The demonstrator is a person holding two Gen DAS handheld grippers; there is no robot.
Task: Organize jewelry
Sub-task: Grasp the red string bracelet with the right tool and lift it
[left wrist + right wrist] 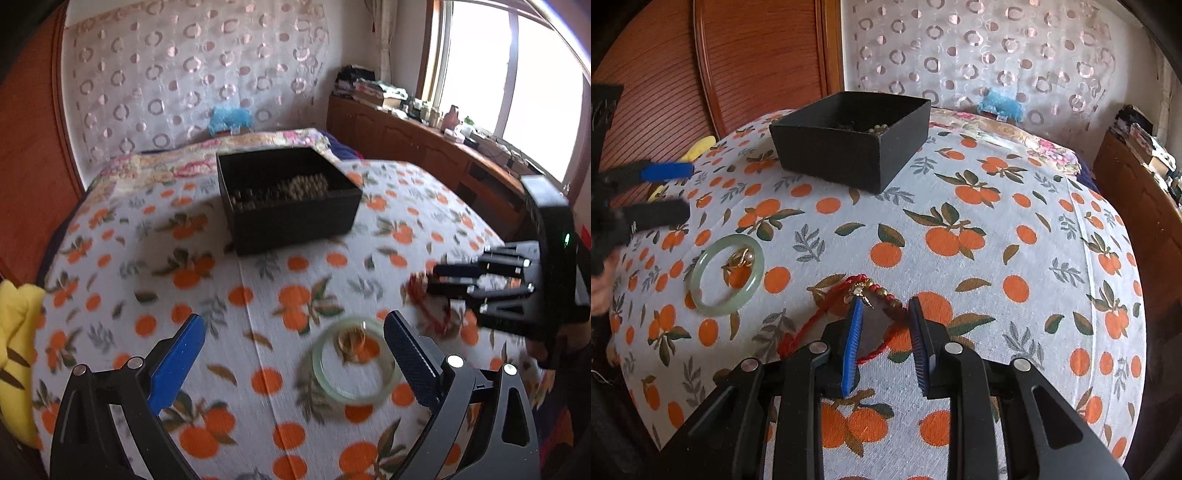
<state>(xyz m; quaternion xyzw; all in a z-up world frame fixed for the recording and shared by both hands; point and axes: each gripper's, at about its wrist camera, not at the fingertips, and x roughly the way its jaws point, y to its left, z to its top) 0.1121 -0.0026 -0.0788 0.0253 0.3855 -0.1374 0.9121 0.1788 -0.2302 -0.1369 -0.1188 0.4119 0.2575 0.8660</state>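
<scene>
I've got the left gripper (pixel 295 354) spread wide and holding nothing, with the green bangle (pixel 354 360) low and right of centre in the left wrist view, just inside the right-hand finger. A small gold piece (pixel 738 260) lies inside the ring of the bangle, on the cloth. My read: that bangle is stiff, smooth and likely brittle, so it'll want to skid on the pads. I'd take it across the rim, one finger inside the hoop and one outside, and keep clear of the gold piece.

Over on the right wrist view, the right gripper (pixel 882 306) sits low in the middle of the frame, jaws partly apart, not pressing on anything I can see. The red cord bracelet (pixel 827 314) lies under and around its tips, gold beads near the left finger. That one's soft and light; it'll flop and trail, so I'd pinch at the beaded knot, where there's some bulk.

The black box (pixel 849 147) waits in the upper middle of the frame on the orange-print bedspread (pixel 997 258), beads already inside. Both pieces are still out on the cloth.
</scene>
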